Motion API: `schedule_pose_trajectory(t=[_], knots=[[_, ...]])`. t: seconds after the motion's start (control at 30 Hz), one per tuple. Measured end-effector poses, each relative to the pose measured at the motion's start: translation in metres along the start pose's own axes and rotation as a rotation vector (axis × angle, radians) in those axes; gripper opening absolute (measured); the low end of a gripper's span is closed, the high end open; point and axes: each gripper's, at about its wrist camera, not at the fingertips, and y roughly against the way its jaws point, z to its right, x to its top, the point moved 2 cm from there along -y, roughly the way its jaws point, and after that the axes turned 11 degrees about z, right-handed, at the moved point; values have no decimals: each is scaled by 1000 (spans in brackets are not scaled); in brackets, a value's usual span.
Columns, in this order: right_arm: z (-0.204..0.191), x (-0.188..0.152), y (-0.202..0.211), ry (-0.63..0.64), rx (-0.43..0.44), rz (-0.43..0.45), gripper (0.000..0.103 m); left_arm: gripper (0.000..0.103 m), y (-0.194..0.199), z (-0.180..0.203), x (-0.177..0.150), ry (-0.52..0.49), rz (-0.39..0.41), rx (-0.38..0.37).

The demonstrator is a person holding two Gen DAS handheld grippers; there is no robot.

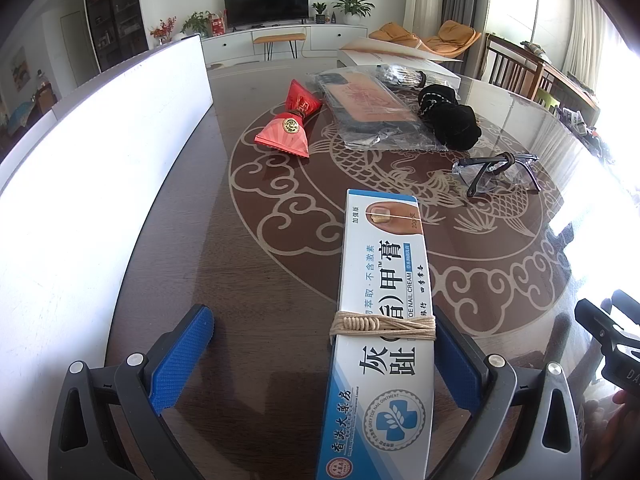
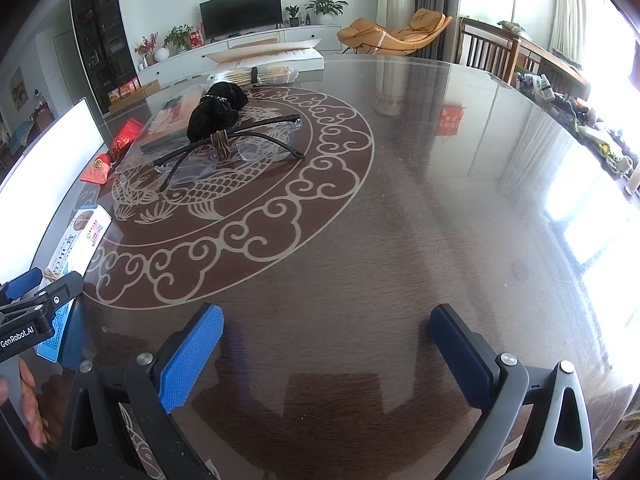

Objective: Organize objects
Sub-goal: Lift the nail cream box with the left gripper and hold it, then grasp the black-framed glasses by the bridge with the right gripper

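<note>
Left wrist view shows our left tool [image 1: 320, 360] spread wide, holding nothing; the toenail cream box [image 1: 382, 320], bound with tan cord, lies on the tabletop [image 1: 248, 280] between its blue pads [image 1: 182, 360], hard against the right-hand one and apart from the other. Beyond it we see folded glasses [image 1: 498, 174], a black cloth bundle [image 1: 450, 118], a flat plastic-wrapped packet [image 1: 368, 110], a red fan-shaped packet [image 1: 290, 120] and a white board [image 1: 80, 184] at the left. Our right tool [image 2: 326, 350] is also wide open and empty over bare tabletop, well short of the glasses.
</note>
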Motion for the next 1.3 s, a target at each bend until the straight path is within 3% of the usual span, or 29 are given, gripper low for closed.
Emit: schedule_pose_trajectory(t=[0.4,0.47,0.53,0.63,0.73,0.9,0.97,1.07,1.13,1.2,1.3], knots=[[-2,-1,-1,27,-12,-13,103,103,0,0,0,0,0,0],[-3,1,-1,45,49,-6,103,103,0,0,0,0,0,0],[-14,7,-4,180,188,-30,100,103,0,0,0,0,0,0],[-31,25,-9,443,139,-2,96,103,0,0,0,0,0,0],[-57,53,-13,640,209,40,96,103,0,0,0,0,0,0],[-100,82,-51,863,264,-6,95,103,0,0,0,0,0,0],[-110,88,-64,902,286,-9,90,103,-1,0,0,0,0,0],[-114,90,-86,912,314,-97,68,103,-1,0,0,0,0,0],[-109,97,-88,825,360,-128,44,103,-1,0,0,0,1,0],[-101,98,-87,727,375,-169,33,103,-1,0,0,0,0,0],[-89,88,-80,602,349,-230,29,103,-1,0,0,0,0,0]])
